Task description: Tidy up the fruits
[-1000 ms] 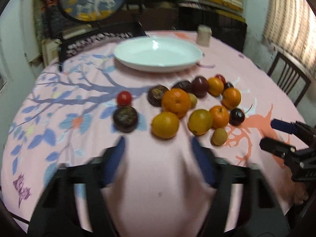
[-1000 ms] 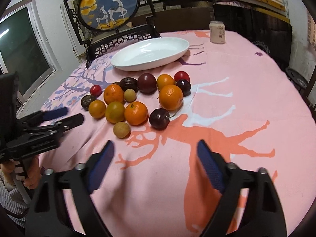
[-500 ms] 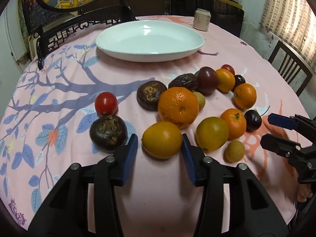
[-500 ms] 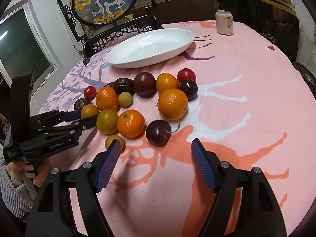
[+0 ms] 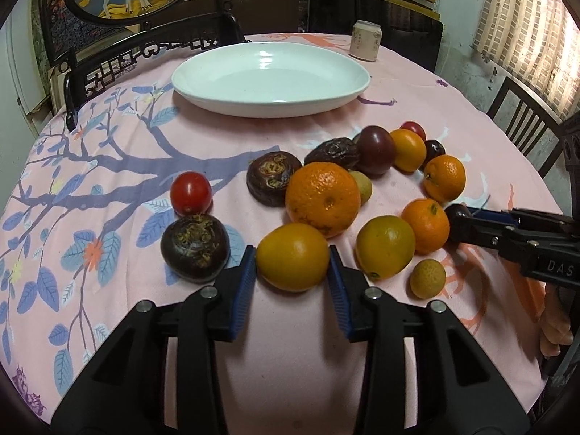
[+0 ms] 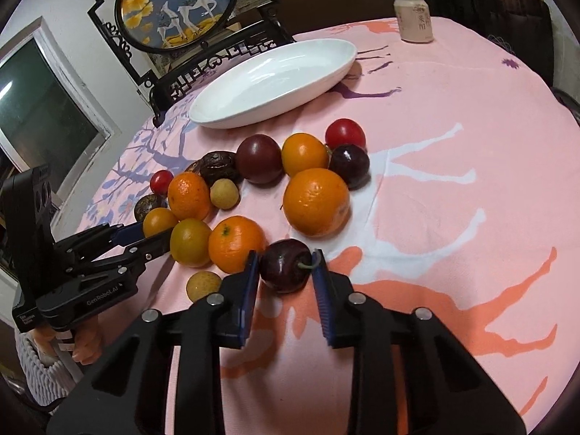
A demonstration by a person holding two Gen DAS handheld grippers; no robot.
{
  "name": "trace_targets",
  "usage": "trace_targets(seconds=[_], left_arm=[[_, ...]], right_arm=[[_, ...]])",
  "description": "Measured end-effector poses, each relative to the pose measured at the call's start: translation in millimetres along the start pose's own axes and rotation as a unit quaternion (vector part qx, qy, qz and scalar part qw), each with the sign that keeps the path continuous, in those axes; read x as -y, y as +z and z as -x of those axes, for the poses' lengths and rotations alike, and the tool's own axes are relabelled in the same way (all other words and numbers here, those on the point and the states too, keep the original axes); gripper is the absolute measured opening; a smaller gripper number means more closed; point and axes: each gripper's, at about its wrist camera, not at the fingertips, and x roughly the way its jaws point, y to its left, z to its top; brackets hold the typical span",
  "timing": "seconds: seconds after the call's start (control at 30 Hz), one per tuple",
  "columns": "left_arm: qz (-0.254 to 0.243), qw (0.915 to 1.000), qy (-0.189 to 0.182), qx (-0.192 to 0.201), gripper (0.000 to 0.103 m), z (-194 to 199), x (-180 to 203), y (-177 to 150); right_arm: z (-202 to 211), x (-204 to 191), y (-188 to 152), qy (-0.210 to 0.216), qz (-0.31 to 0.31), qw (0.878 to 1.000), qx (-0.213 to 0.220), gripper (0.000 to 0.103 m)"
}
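Observation:
Several fruits lie in a cluster on the pink tablecloth before an empty white oval dish [image 5: 270,76] [image 6: 272,83]. My left gripper [image 5: 293,257] has its blue pads against both sides of a yellow-orange fruit [image 5: 293,255] on the cloth; the fruit also shows in the right wrist view [image 6: 159,222]. My right gripper [image 6: 284,266] has its pads on both sides of a dark plum with a stem [image 6: 286,270], also on the cloth. Oranges [image 5: 322,197] [image 6: 316,201], dark plums [image 5: 378,149], red tomatoes [image 5: 191,193] and brown fruits [image 5: 195,248] lie around.
A drink can [image 5: 366,45] [image 6: 413,18] stands behind the dish. Dark carved chairs [image 5: 137,58] and a round painted screen [image 6: 174,3] are at the far table edge. Another chair [image 5: 522,123] is at the right.
Both grippers moved forward into the fruit cluster and narrowed. The left one closed around the yellow-orange fruit, the right one around the stemmed plum.

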Motion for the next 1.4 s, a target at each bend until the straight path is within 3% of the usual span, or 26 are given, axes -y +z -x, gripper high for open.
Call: trace_targets(seconds=[0.23,0.43,0.57,0.73,0.87,0.93,1.03,1.3,1.4], left_arm=[[0.019,0.9994,0.007,0.029,0.039,22,-8,2],[0.023,0.9967,0.043,0.064,0.039,35,-19,57],[0.034,0.9951,0.063,0.069,0.039,15,-27,103],[0.055,0.9955,0.066,0.04,0.039,-29,-39,127],[0.066,0.9958,0.058,0.025,0.04,-55,-45,129],[0.064,0.9954,0.063,0.033,0.042,-55,-45,129],[0.073,0.9961,0.038,0.034,0.05,-51,-48,130],[0.041,0.9931,0.084,0.071,0.051,-24,-41,116],[0.04,0.9903,0.098,0.089,0.06,-8,-42,106]], right_arm=[[21,-5,-3,-0.011,0.015,0.999,0.027,0.03],[46,-36,66,-0.04,0.073,0.993,0.085,0.03],[15,-51,120,-0.045,0.083,0.991,0.091,0.03],[-41,-40,151,-0.059,0.069,0.994,0.067,0.03],[-72,-28,157,-0.057,0.065,0.995,0.043,0.03],[-78,-25,156,-0.063,0.069,0.995,0.039,0.044],[-78,-20,154,-0.059,0.069,0.995,0.042,0.047],[-52,-22,143,-0.051,0.067,0.994,0.071,0.048],[-36,-21,134,-0.047,0.062,0.993,0.085,0.049]])
